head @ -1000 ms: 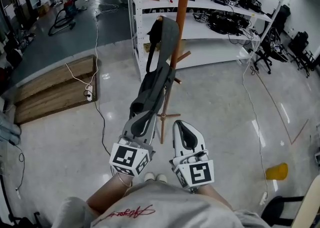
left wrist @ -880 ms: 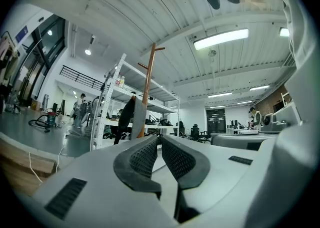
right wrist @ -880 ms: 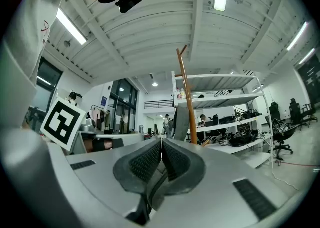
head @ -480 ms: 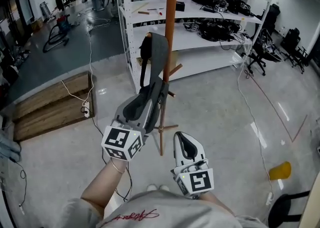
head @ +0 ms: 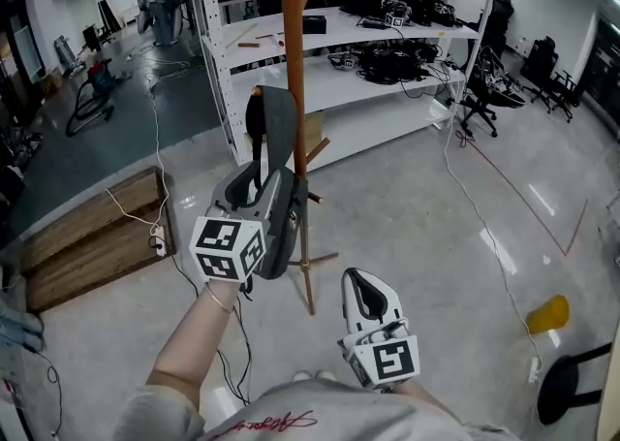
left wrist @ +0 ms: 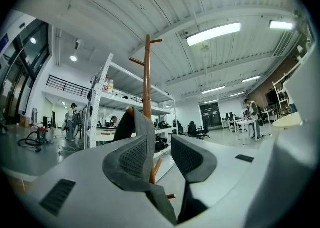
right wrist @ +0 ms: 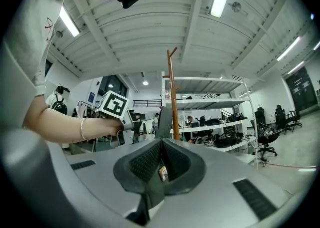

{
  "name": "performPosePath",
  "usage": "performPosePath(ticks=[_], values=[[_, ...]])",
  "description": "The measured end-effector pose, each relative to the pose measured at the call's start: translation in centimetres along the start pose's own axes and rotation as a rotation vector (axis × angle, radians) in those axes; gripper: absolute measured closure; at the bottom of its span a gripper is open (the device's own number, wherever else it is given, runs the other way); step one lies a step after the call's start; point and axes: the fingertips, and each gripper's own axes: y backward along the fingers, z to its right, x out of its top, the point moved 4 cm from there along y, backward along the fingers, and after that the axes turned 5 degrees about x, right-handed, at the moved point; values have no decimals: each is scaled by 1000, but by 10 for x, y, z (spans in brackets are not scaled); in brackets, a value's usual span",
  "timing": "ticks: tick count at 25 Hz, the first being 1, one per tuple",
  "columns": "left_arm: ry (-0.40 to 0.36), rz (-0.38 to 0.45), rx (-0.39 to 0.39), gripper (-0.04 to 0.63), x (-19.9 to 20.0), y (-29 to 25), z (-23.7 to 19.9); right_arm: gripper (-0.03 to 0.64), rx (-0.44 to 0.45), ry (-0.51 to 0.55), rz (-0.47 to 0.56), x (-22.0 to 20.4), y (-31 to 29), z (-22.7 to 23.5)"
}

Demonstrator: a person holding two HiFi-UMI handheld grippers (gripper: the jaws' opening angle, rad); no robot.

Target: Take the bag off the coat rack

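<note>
The grey bag (head: 276, 124) hangs by its strap from a peg on the left side of the coat rack (head: 294, 90). Its body droops along the wooden pole, so nothing has been lifted clear yet.

The person holds the left gripper (head: 258, 187) up level against the bag's lower part, just beside the pole. Its jaws have just been opening and now stand apart. The pole shows through the gap and the strap sits just beside one jaw, but neither pad presses on anything. I judge the open jaws are meant to take the strap. A hold near the loop would let it be raised over the peg's tip, whereas pulling on the body would only draw the strap tighter.

The right gripper (head: 364, 284) waits low, close to the person's body and well apart from the rack. Its jaws are pressed together on nothing, probably kept out of the way until the bag comes free.

White shelving (head: 387, 71) stands behind the rack, so the lift likely has to come toward the person.
</note>
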Motion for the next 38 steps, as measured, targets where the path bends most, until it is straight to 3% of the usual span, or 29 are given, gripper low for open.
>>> performPosePath(ticks=[7,14,19,25,30,38], values=[[27,-71,22,420,0,-45,-26,600,-54,18,-30,-6,9,11],[-18,-135,14,407,-4,-81,-39,600,-96,11,-39,-6,15,20],[-39,-160,-6,403,-6,-102,-37,600,-124,25,-47,-5,17,25],[-21,-163,-40,403,-8,-107,-36,600,-171,10,-38,-1,23,29],[-8,-193,-117,403,-1,-117,-29,600,-189,18,-54,-7,24,31],[-3,-195,-147,405,5,-129,-30,600,-222,12,-42,-2,25,34]])
